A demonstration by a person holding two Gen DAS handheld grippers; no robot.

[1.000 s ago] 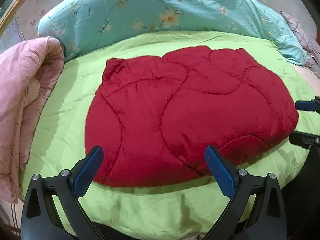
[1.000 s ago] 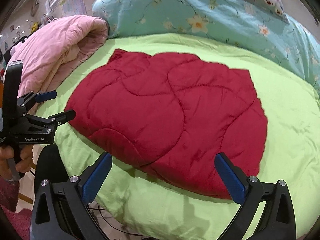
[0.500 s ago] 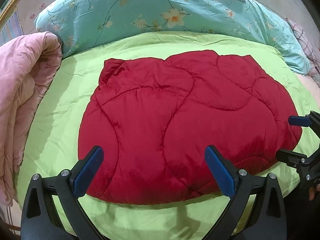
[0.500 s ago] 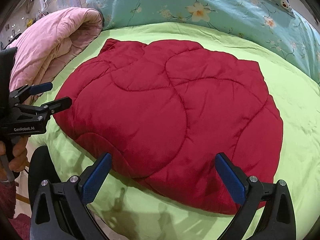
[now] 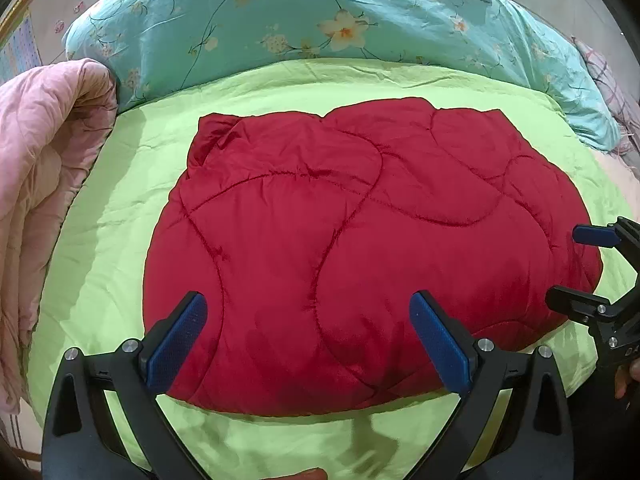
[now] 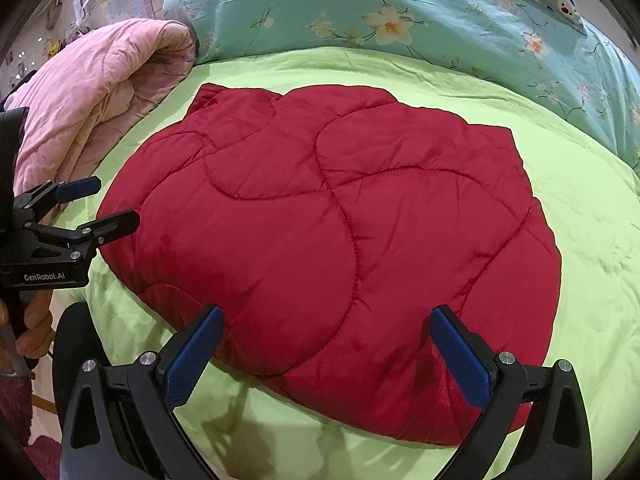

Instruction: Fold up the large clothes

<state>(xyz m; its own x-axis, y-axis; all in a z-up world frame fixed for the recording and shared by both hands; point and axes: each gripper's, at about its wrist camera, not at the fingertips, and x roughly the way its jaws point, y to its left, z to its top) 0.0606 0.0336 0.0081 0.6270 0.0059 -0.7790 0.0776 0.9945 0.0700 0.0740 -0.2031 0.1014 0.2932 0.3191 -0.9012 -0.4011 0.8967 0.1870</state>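
A red quilted padded garment lies flat on the lime-green bed cover; it also shows in the right wrist view. My left gripper is open and empty, hovering over the garment's near left edge; it shows from the side in the right wrist view. My right gripper is open and empty over the garment's near right edge; it shows at the right in the left wrist view.
A folded pink quilt lies along the bed's left side. A teal floral duvet is bunched along the back. The bed's front edge and floor lie below the grippers.
Both grippers have moved forward and down toward the garment's near edge, so it fills more of each view. Both stay open. The garment has not moved.
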